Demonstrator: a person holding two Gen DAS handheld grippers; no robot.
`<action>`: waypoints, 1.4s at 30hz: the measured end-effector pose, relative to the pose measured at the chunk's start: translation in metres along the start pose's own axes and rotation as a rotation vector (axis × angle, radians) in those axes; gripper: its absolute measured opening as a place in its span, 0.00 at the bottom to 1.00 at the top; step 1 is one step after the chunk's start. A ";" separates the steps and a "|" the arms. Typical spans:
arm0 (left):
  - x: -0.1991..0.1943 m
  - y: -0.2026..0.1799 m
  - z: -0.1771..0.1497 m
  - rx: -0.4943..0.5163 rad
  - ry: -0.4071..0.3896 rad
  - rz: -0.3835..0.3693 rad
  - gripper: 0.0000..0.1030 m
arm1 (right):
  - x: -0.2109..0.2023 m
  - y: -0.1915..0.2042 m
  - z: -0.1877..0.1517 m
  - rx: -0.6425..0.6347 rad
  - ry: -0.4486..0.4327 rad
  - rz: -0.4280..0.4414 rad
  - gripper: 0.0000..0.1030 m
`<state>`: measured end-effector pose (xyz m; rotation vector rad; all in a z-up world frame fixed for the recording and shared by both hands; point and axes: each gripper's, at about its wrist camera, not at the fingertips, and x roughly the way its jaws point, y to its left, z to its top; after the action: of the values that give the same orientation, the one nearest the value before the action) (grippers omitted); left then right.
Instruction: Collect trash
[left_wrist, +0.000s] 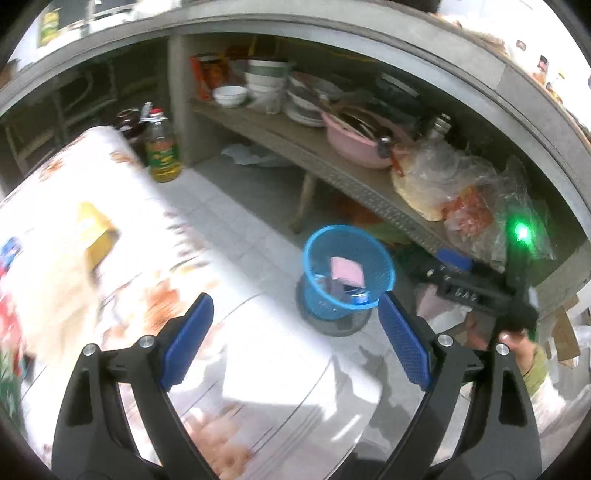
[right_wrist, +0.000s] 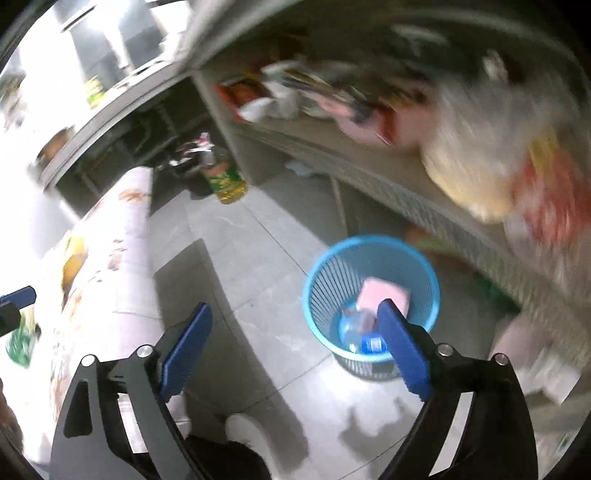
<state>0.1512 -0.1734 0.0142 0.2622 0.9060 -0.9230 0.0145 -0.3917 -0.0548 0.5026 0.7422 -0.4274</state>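
A blue mesh waste basket (left_wrist: 314, 258) stands on the tiled floor; it also shows in the right wrist view (right_wrist: 321, 306). Inside lie a pink box (left_wrist: 346, 271) (right_wrist: 384, 293) and a clear plastic bottle with a blue label (right_wrist: 356, 328). My left gripper (left_wrist: 295, 328) is open and empty above the table's edge. My right gripper (right_wrist: 295, 332) is open and empty, above the floor beside the basket; its body shows in the left wrist view (left_wrist: 476, 291). On the table lie a yellow box (left_wrist: 96, 230) and a blurred pale bag (left_wrist: 55, 291).
A floral-cloth table (left_wrist: 155, 258) fills the left. A concrete shelf (left_wrist: 295, 140) holds bowls, a pink basin (left_wrist: 354, 144) and plastic bags (left_wrist: 454, 184). An oil bottle (left_wrist: 161, 151) stands on the floor by the shelf. A wooden stool leg (left_wrist: 304, 199) is behind the basket.
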 end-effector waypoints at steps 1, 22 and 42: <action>-0.009 0.005 -0.006 -0.006 -0.014 0.025 0.84 | -0.006 0.014 0.003 -0.039 -0.012 0.011 0.89; -0.112 0.120 -0.121 -0.359 -0.242 0.321 0.84 | -0.008 0.218 0.049 -0.285 0.140 0.571 0.90; -0.137 0.156 -0.153 -0.413 -0.294 0.333 0.84 | 0.125 0.403 0.043 -0.833 0.226 0.485 0.79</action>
<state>0.1492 0.0844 -0.0010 -0.0779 0.7310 -0.4366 0.3342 -0.1179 -0.0065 -0.0714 0.9052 0.4020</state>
